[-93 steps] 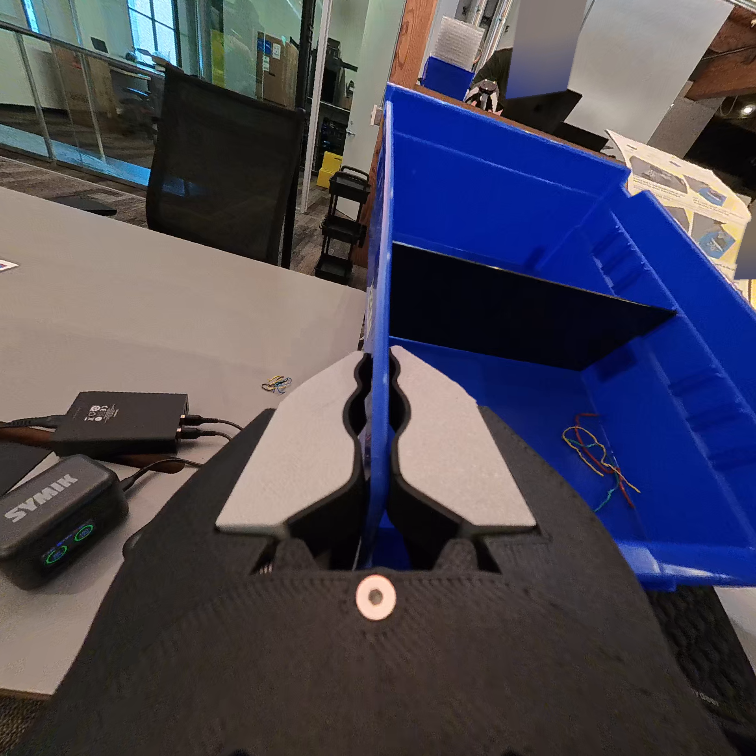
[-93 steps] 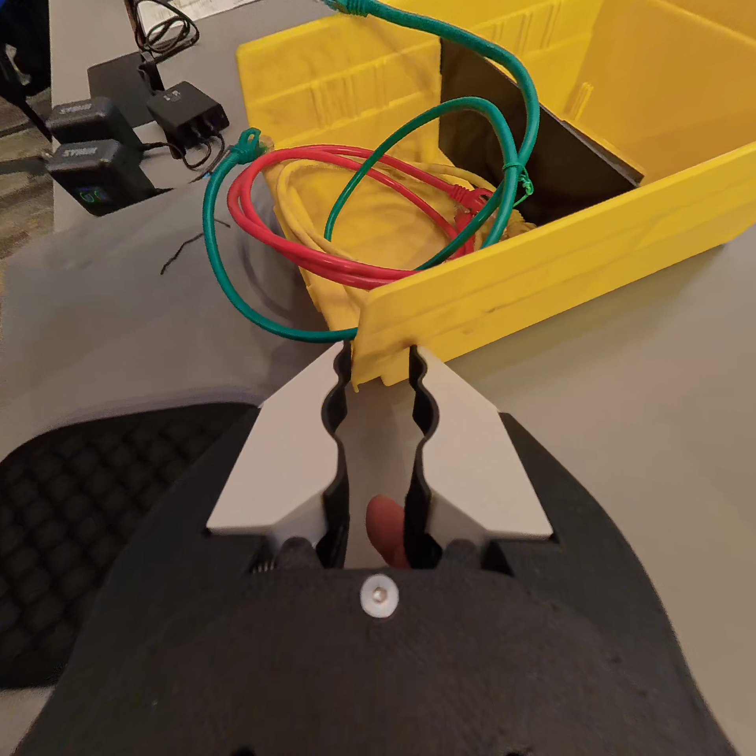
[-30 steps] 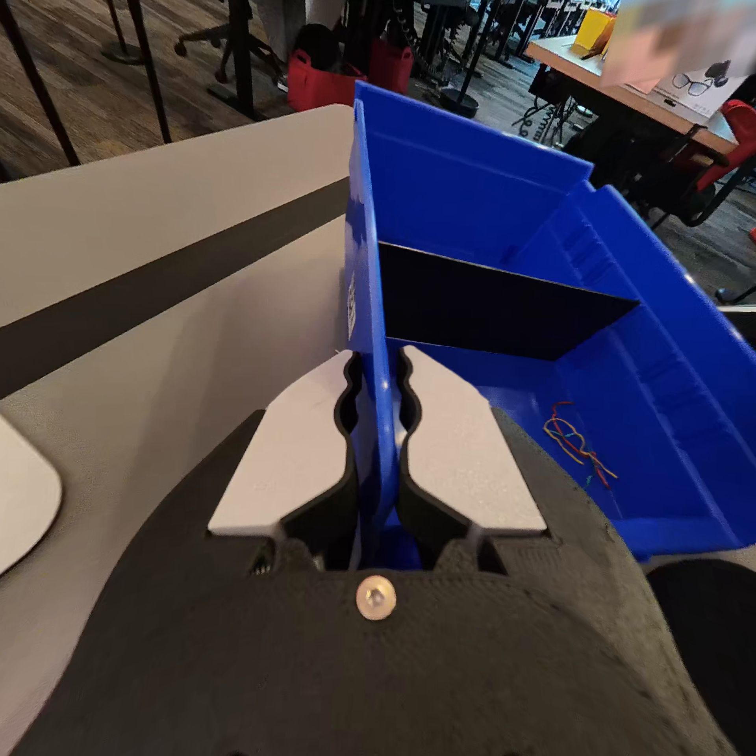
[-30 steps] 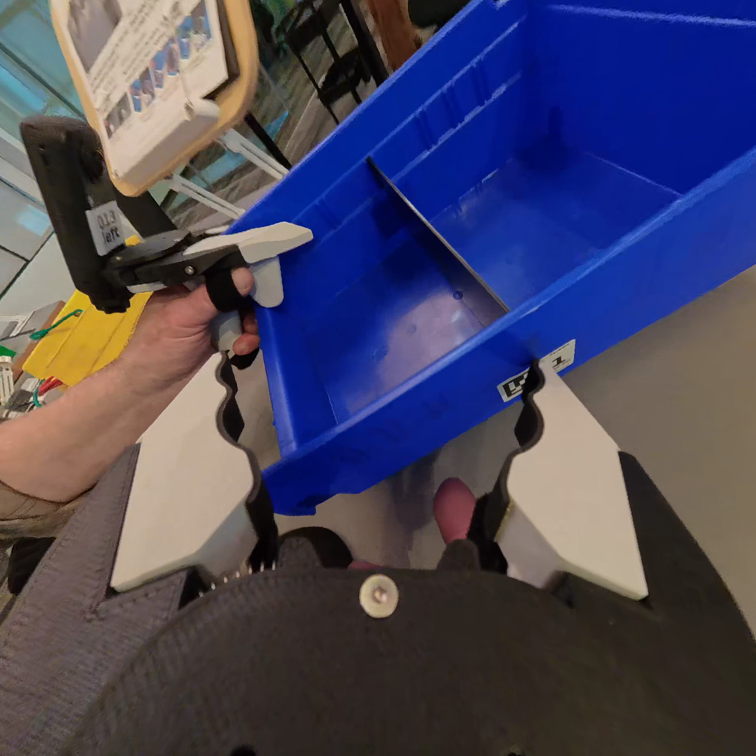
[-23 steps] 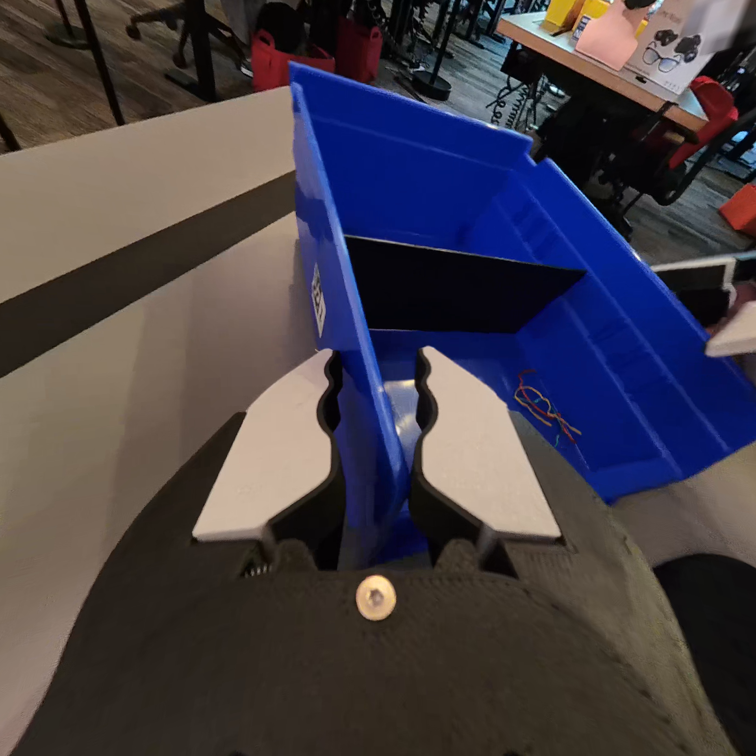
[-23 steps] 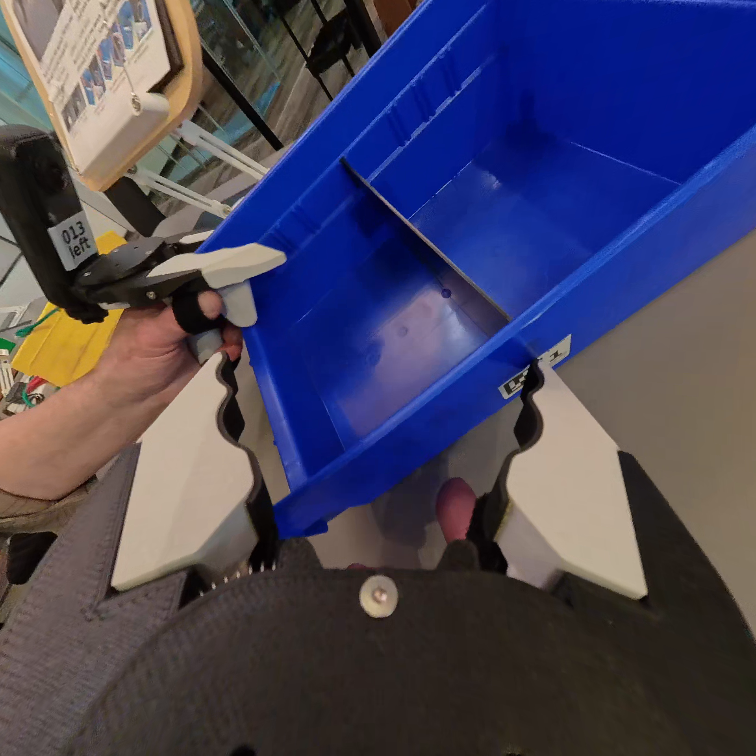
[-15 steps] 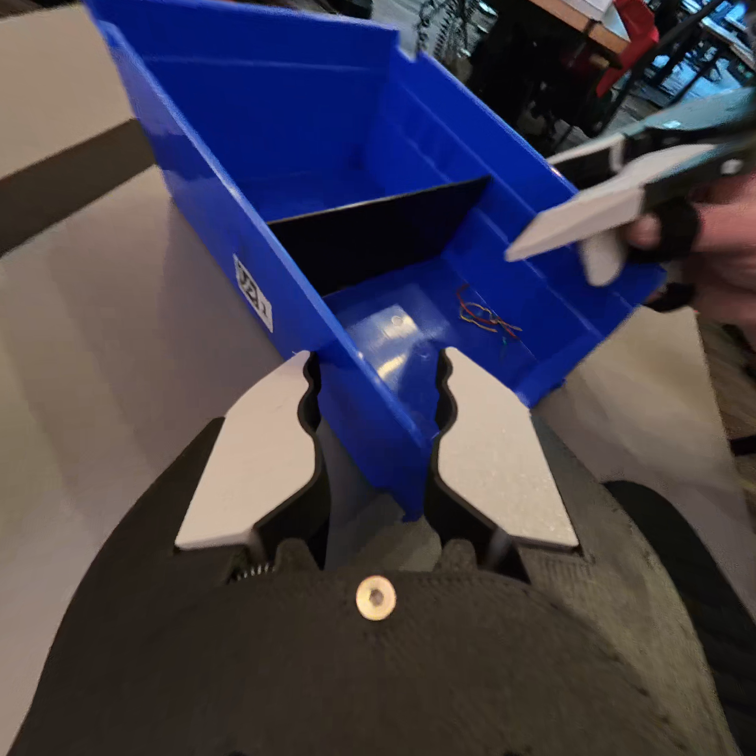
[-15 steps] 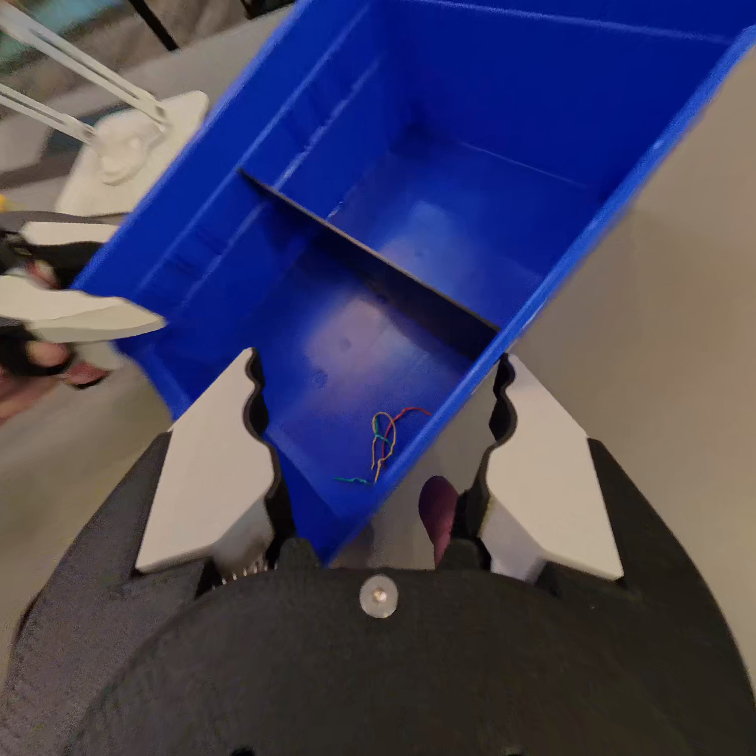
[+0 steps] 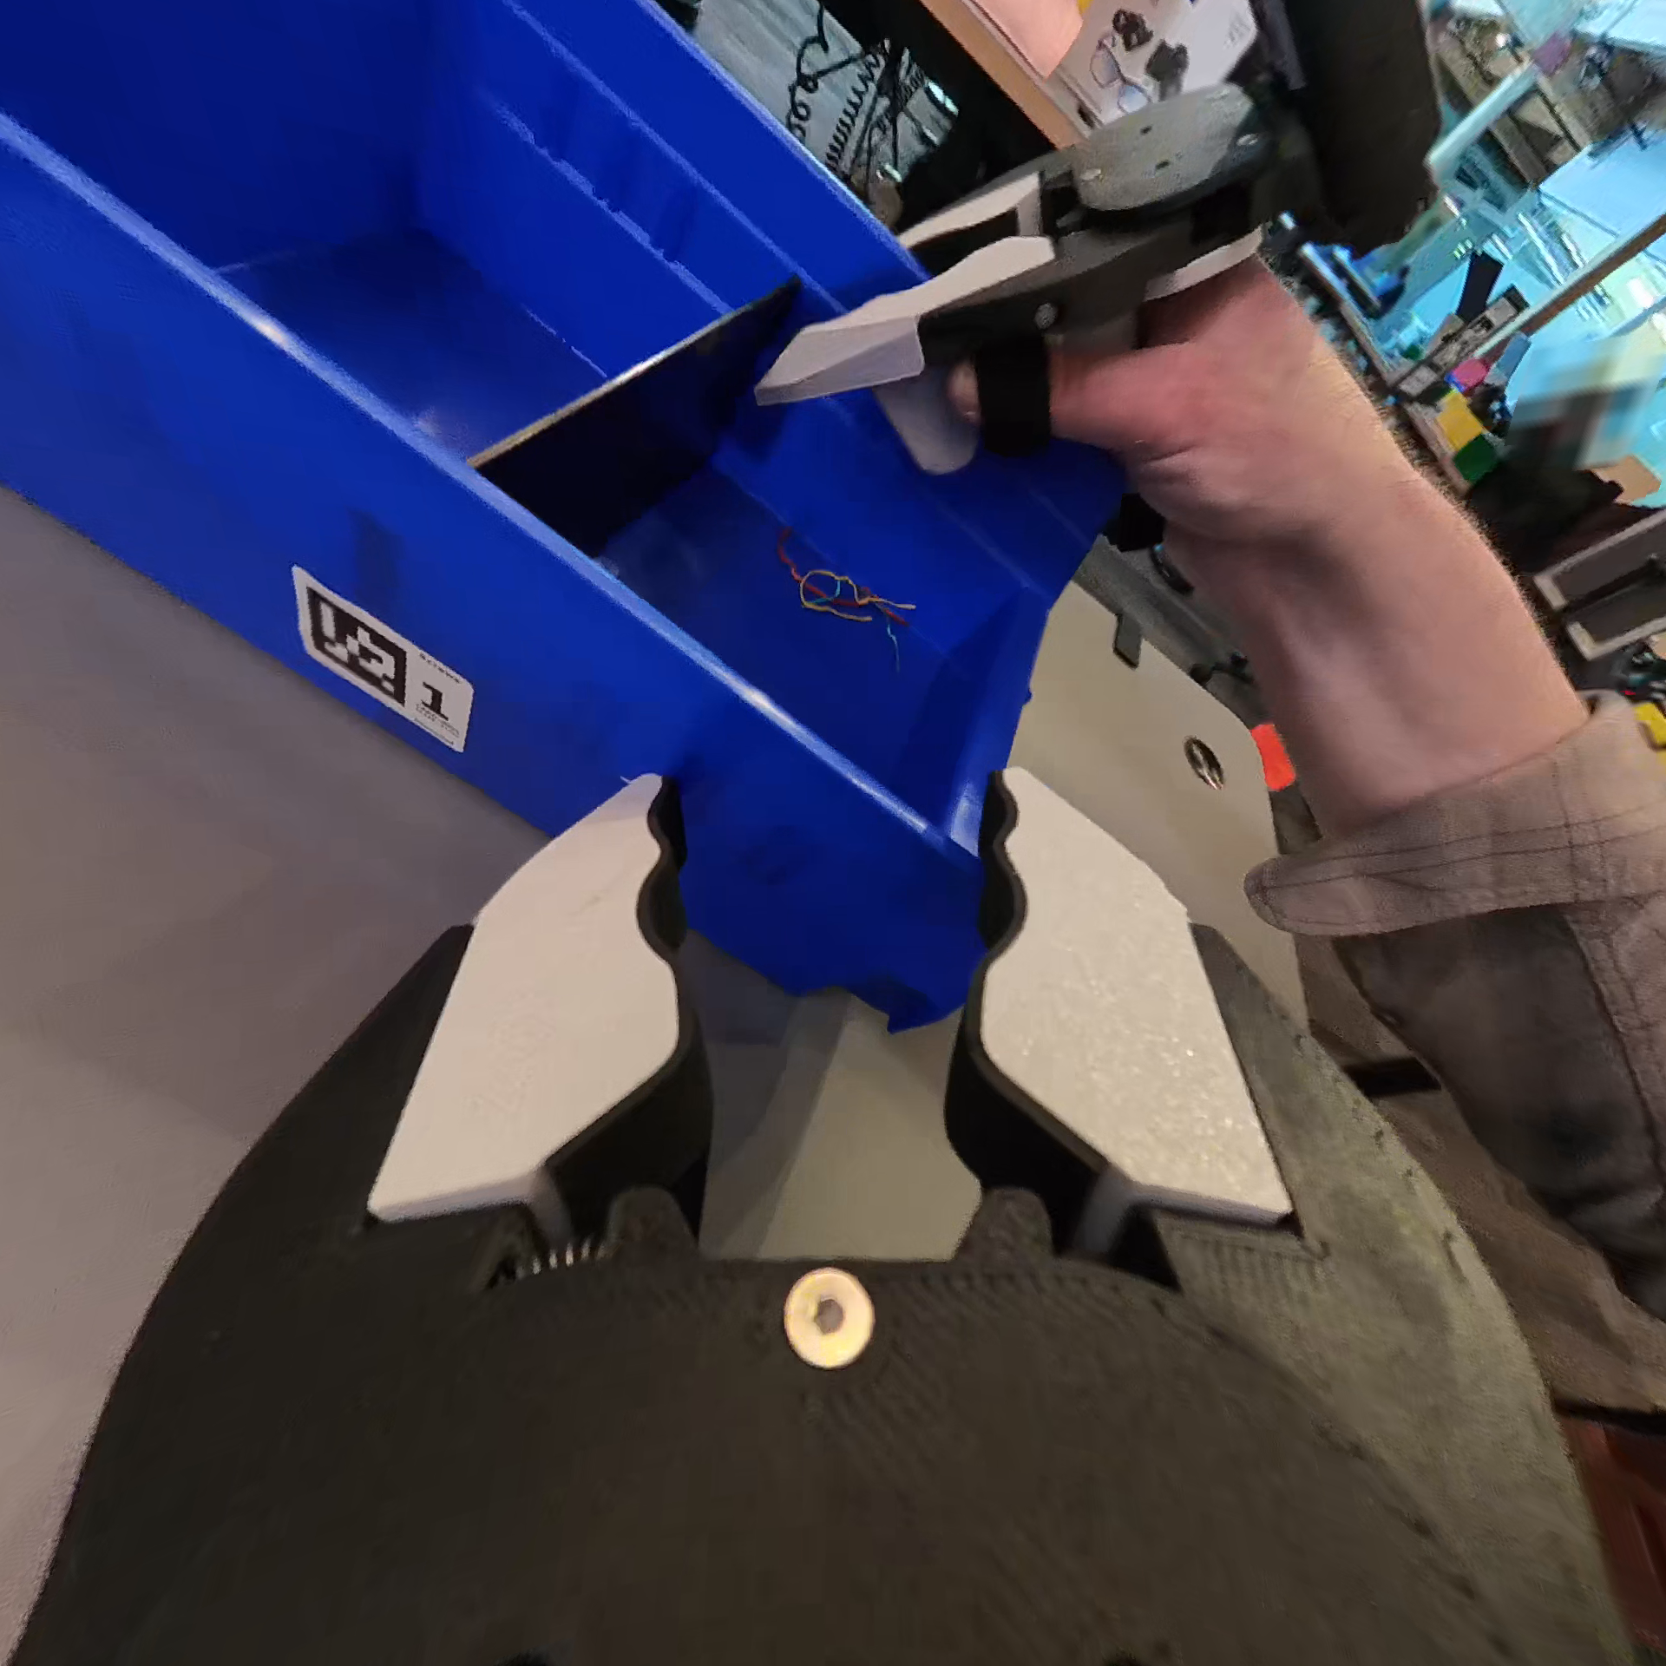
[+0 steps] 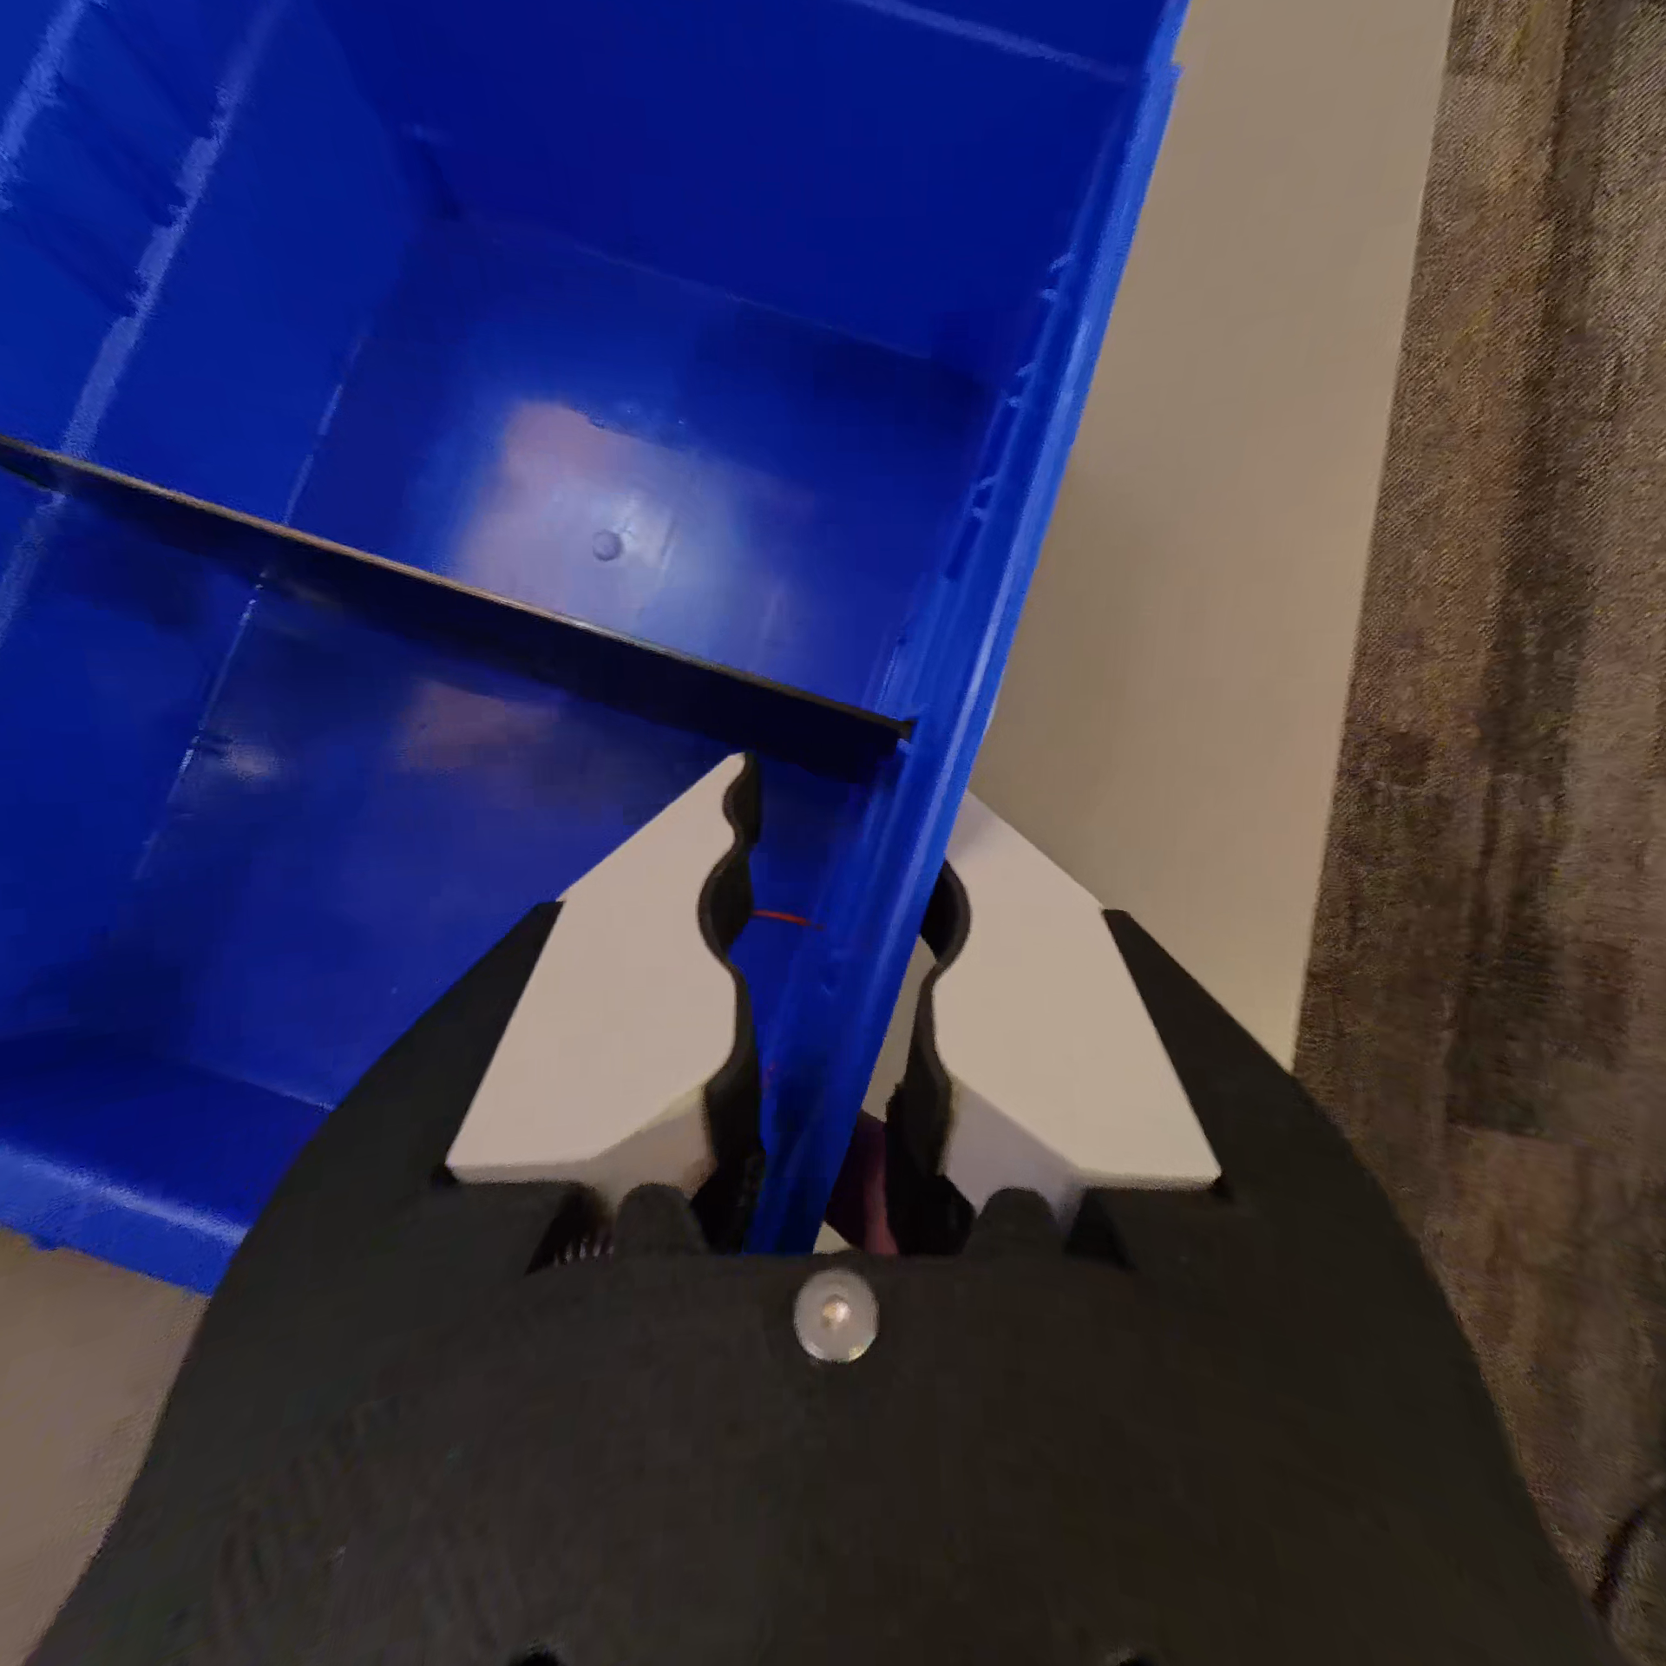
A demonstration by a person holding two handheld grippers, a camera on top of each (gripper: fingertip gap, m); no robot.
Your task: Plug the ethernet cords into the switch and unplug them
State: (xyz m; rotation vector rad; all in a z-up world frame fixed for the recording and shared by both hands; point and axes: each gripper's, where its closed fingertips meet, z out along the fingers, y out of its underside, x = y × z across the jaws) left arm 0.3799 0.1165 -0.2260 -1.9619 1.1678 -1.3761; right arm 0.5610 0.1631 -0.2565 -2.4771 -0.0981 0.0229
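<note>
Oddly, neither wrist view shows an ethernet cord or a switch, so where the task's things lie I cannot tell.

From the left wrist view, the left gripper [image 9: 825,865] has its fingers well apart, with the near corner of the blue bin [image 9: 541,649] poking between them but gripped by neither. The bin runs away up and to the left, a black divider [image 9: 631,424] crossing it and a small tangle of thin coloured wires [image 9: 843,595] on its floor. Farther off, the right gripper [image 9: 856,361] reaches over the bin's far wall, held level by a bare hand [image 9: 1217,433] with a checked sleeve.

From the right wrist view, the right gripper [image 10: 838,910] straddles the bin's side wall [image 10: 901,856], one finger inside, one outside. The fingers are fairly close, but whether they pinch the wall I cannot tell. My guess is the right one is taking over the bin while the left lets go.
</note>
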